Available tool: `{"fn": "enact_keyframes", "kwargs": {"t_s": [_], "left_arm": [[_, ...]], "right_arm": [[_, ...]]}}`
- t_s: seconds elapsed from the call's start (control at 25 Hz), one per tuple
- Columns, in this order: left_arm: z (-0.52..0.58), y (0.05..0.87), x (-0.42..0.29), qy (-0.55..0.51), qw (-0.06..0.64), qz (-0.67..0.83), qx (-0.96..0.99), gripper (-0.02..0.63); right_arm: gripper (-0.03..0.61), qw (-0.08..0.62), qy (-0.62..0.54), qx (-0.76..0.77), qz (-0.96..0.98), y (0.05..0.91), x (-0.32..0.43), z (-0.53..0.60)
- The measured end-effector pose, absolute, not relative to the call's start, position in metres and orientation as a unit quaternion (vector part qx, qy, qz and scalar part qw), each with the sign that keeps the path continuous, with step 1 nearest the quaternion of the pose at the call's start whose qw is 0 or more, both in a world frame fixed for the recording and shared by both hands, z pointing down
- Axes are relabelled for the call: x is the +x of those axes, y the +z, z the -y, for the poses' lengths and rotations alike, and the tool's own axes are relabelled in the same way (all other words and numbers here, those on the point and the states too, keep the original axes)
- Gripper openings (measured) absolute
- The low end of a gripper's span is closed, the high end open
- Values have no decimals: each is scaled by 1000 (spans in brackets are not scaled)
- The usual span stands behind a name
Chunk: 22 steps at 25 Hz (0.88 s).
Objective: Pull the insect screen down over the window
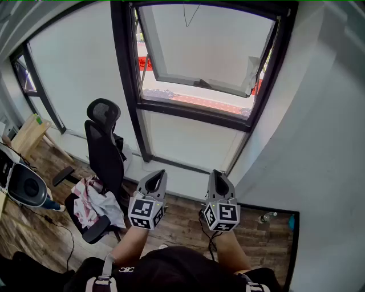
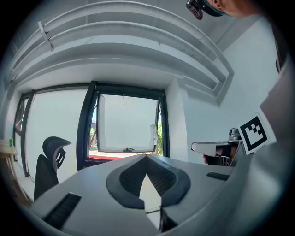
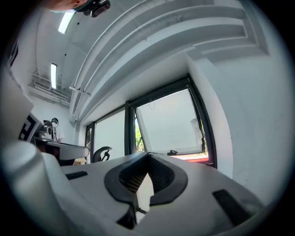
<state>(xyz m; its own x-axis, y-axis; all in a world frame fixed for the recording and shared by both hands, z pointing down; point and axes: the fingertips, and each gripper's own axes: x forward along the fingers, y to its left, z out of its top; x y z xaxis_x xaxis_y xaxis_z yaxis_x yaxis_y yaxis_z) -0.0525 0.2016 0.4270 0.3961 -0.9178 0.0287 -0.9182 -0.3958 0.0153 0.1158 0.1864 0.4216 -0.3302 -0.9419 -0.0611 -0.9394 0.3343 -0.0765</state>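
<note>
A black-framed window [image 1: 126, 85] stands ahead with its upper sash [image 1: 205, 51] tilted open outward. A thin pull cord [image 1: 191, 14] hangs from the top of the frame; no screen covers the opening. My left gripper [image 1: 155, 175] and right gripper [image 1: 218, 175] are held side by side low in front of me, well below and short of the window, both shut and empty. The left gripper view shows its closed jaws [image 2: 146, 157] pointing at the window [image 2: 126, 126] and cord [image 2: 123, 99]. In the right gripper view the closed jaws [image 3: 148, 155] also face the window [image 3: 168, 122].
A black office chair [image 1: 105, 145] with a cloth [image 1: 94, 204] on its seat stands left of the window. A wooden table [image 1: 25, 137] and a round appliance [image 1: 24, 183] are at far left. A white wall [image 1: 325, 142] runs close on the right, with a bottle [image 1: 266, 217] on the floor.
</note>
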Motion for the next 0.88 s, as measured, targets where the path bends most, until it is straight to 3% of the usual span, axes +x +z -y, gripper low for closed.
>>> {"fn": "enact_keyframes", "kwargs": {"t_s": [0.88], "left_arm": [[-209,435,-115,4,15,545,838,2]], "right_arm": [[5,31,-2,-566,-824,428,44,-198]]}}
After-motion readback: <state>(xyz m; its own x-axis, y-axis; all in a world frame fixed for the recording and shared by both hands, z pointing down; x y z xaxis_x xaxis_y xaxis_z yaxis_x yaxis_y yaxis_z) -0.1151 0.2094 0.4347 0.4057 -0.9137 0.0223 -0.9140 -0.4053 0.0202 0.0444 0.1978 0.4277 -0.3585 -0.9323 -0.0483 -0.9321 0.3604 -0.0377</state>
